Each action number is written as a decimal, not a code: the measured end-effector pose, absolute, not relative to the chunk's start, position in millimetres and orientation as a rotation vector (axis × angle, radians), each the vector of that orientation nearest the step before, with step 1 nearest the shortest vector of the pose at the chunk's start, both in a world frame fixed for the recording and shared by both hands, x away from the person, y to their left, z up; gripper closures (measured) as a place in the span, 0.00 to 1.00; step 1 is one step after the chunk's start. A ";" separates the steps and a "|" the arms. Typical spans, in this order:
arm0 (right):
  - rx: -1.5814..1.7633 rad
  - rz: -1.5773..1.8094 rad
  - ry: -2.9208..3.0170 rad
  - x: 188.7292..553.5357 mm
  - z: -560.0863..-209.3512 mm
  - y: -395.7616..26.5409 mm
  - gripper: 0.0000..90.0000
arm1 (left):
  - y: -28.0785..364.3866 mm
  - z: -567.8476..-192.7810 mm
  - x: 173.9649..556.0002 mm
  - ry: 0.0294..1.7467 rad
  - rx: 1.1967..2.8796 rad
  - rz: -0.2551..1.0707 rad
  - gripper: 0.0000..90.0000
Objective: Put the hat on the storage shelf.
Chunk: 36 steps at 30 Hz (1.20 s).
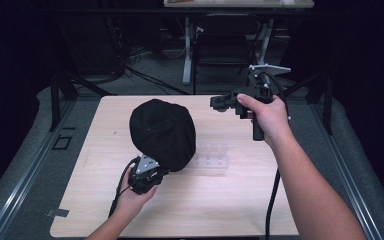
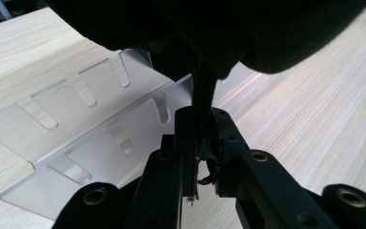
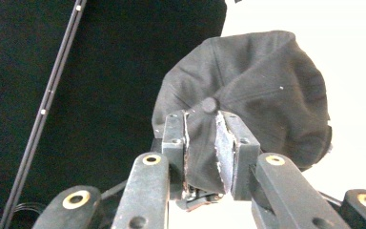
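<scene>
The left hand (image 1: 132, 197) comes in low at the near edge of the table (image 1: 105, 210), palm cupped under the left gripper (image 1: 152, 172), which points up and away; in the left gripper view its jaws are clamped tight on a fold of black fabric at the rim of the cap (image 1: 162, 132). The right hand (image 1: 267, 117) is raised over the far right of the table, wrist level, with the right gripper (image 1: 219, 102) pointing left toward the cap; in the right gripper view its jaws stand parted with a gap between the pads, nothing pressed between them, the cap farther off behind. The cap is black, rounded and creased, crown button (image 3: 209, 104) showing, held up above the middle of the table. Just beside and partly under it lies a clear plastic rack (image 2: 86, 129) with slotted tiers, flat on the pale wood.
</scene>
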State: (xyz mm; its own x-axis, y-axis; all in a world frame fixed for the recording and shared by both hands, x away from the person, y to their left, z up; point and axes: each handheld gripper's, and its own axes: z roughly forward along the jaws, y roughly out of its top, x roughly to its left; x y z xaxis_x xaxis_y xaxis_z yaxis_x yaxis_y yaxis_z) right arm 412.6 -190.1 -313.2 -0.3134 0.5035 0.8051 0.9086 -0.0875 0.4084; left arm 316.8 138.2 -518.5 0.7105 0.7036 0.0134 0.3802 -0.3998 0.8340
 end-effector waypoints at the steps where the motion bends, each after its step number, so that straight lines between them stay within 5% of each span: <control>1: -1.532 -1.370 -1.798 412.4 -313.5 -190.7 0.82 | 139.1 -518.5 316.8 0.828 2.027 0.462 0.91; 21: -1.606 -1.335 -1.906 400.6 -315.6 -205.4 0.79 | 181.0 -515.3 306.3 0.947 1.980 0.491 0.62; 36: -1.711 -1.239 -2.081 380.3 -328.9 -214.8 0.75 | 222.1 -532.7 301.6 1.056 1.932 0.444 0.52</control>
State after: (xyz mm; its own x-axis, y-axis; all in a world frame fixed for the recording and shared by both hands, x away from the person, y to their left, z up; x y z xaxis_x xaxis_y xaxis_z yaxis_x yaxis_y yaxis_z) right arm 380.3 -214.8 -328.9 -0.3237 0.7302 0.6017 0.8769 -0.0073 0.4806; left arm 301.6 222.1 -532.7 0.5772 0.8115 -0.0912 0.5032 -0.2655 0.8224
